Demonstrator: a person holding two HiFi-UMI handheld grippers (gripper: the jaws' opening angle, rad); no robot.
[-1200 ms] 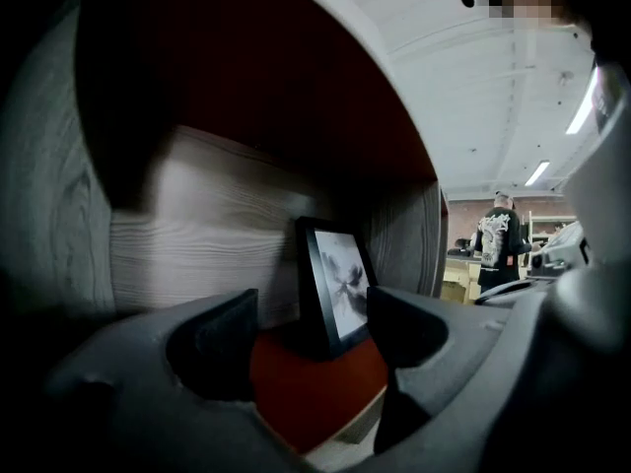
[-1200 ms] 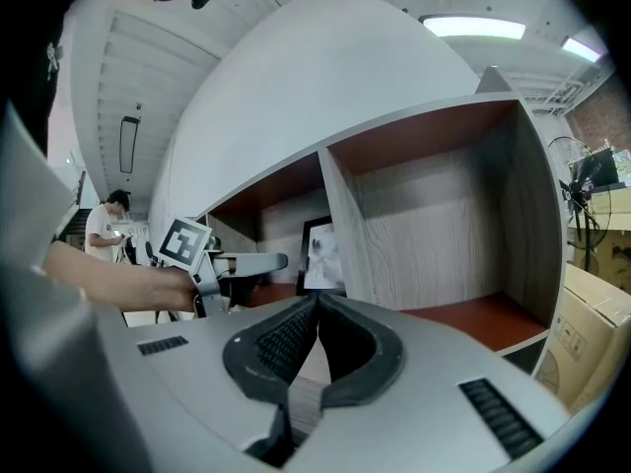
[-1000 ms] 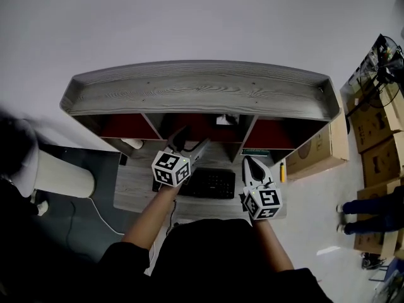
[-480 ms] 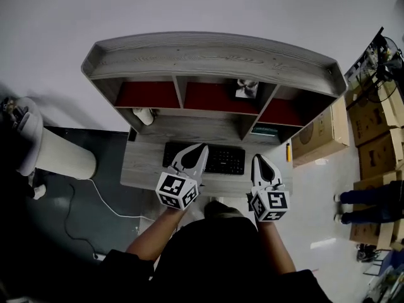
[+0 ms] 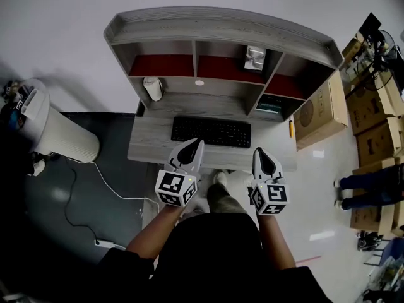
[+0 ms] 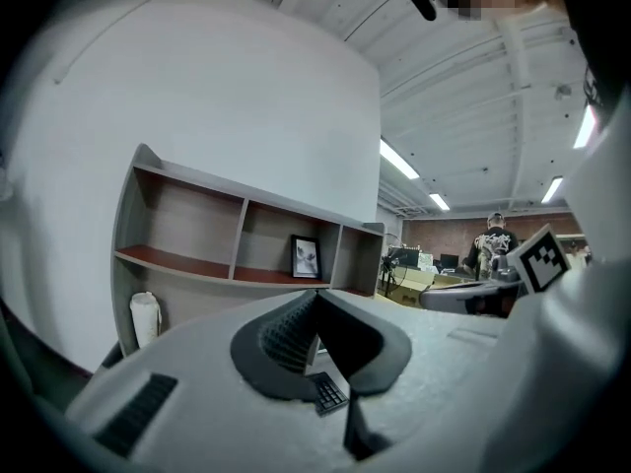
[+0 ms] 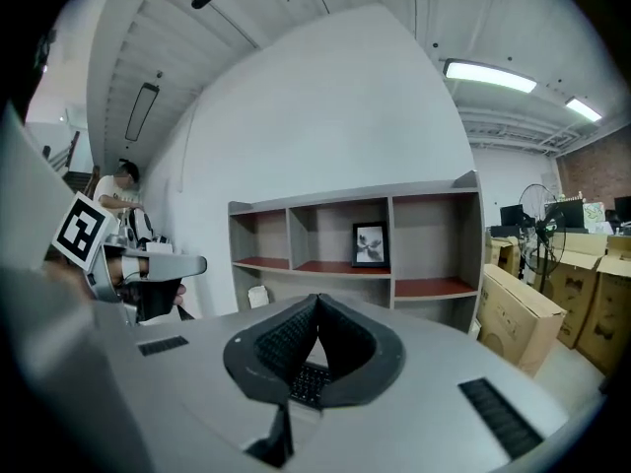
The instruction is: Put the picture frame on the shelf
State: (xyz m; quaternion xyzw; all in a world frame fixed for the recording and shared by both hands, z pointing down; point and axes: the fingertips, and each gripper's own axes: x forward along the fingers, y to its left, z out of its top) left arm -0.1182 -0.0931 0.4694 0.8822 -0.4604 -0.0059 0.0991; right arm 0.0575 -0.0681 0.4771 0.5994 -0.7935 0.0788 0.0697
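Note:
The black picture frame (image 5: 255, 58) stands upright in the middle compartment of the grey shelf (image 5: 221, 27) above the desk, against its right divider. It also shows in the left gripper view (image 6: 305, 256) and the right gripper view (image 7: 370, 243). My left gripper (image 5: 197, 143) hovers over the desk's front edge, shut, with nothing between its fingers. My right gripper (image 5: 259, 151) hangs beside it at the same edge, also shut and empty. Both are well short of the shelf and point toward it.
A black keyboard (image 5: 211, 131) lies on the desk (image 5: 148, 150). A white roll (image 5: 152, 88) stands under the left compartment. A pale cylinder bin (image 5: 60, 134) stands left of the desk, cardboard boxes (image 5: 322, 112) to the right. A person's legs (image 5: 366, 191) show at far right.
Both grippers have drawn back from the shelf to the desk's front edge. The left jaws, spread a second ago, are closed. The frame stays in the middle compartment.

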